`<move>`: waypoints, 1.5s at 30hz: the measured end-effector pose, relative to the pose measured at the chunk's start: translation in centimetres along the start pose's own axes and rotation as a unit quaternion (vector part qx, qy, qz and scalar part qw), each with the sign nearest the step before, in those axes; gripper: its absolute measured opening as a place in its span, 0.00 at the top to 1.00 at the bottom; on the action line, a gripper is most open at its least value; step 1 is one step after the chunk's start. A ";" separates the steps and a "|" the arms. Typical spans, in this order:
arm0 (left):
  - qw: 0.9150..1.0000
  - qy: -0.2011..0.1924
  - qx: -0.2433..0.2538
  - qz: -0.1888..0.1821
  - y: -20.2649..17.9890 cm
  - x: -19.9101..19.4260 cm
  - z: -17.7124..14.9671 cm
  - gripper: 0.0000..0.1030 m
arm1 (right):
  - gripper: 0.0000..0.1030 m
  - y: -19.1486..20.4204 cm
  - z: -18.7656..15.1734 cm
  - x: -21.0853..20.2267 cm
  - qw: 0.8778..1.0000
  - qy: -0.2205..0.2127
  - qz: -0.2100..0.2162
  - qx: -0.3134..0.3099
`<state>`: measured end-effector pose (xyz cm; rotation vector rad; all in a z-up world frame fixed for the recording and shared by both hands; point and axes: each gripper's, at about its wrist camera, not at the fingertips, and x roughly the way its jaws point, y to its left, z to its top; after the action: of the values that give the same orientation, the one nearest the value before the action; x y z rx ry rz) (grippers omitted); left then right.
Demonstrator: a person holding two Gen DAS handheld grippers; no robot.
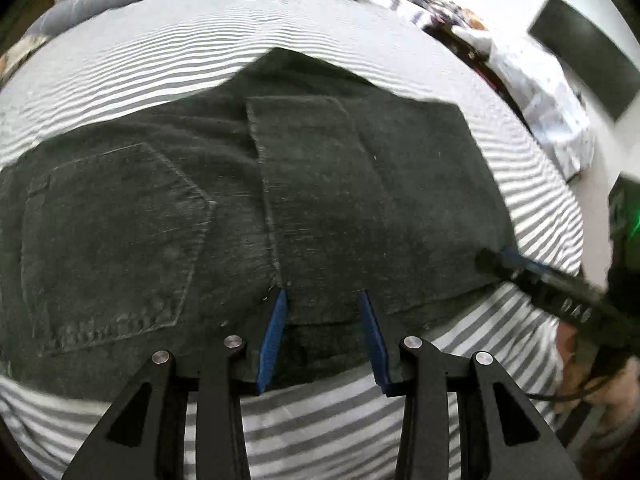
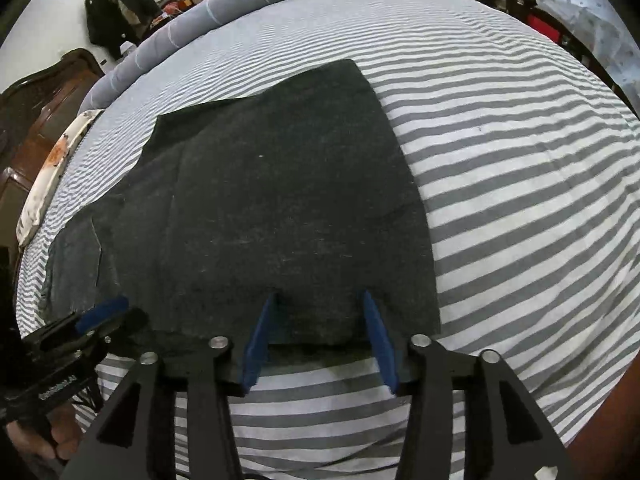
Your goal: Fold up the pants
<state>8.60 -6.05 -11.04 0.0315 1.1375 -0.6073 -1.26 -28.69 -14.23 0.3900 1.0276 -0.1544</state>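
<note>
Dark grey-black pants point(image 1: 312, 184) lie folded flat on the striped bed sheet point(image 1: 320, 432), a back pocket point(image 1: 112, 240) facing up at the left. My left gripper point(image 1: 323, 294) is open, its blue pads point(image 1: 276, 340) straddling the pants' near edge without pressing on it. The right gripper point(image 1: 494, 258) comes in from the right at the pants' near right corner. In the right wrist view the pants point(image 2: 280, 200) fill the middle, and my right gripper point(image 2: 320, 294) is open over their near edge, cloth lying loose between the pads. The left gripper point(image 2: 104, 308) sits at the pants' left end.
A grey quilt point(image 2: 224, 4) is rolled along the far side of the bed. A dark wooden headboard point(image 2: 36, 96) and a pillow point(image 2: 48, 176) stand at the left. Cluttered bedding point(image 1: 536, 92) lies beyond the bed's right edge. A hand point(image 2: 52, 440) holds the left gripper.
</note>
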 end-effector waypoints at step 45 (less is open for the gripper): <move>0.892 -0.146 -0.414 -0.105 27.3 -7.7 -5.7 0.44 | 0.32 6.9 -1.6 -4.3 0.999 -0.019 0.023 0.031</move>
<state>14.44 22.10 -14.47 -0.9014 1.0315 -0.2578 -2.62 -21.96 -9.57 0.4649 0.9765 -0.1521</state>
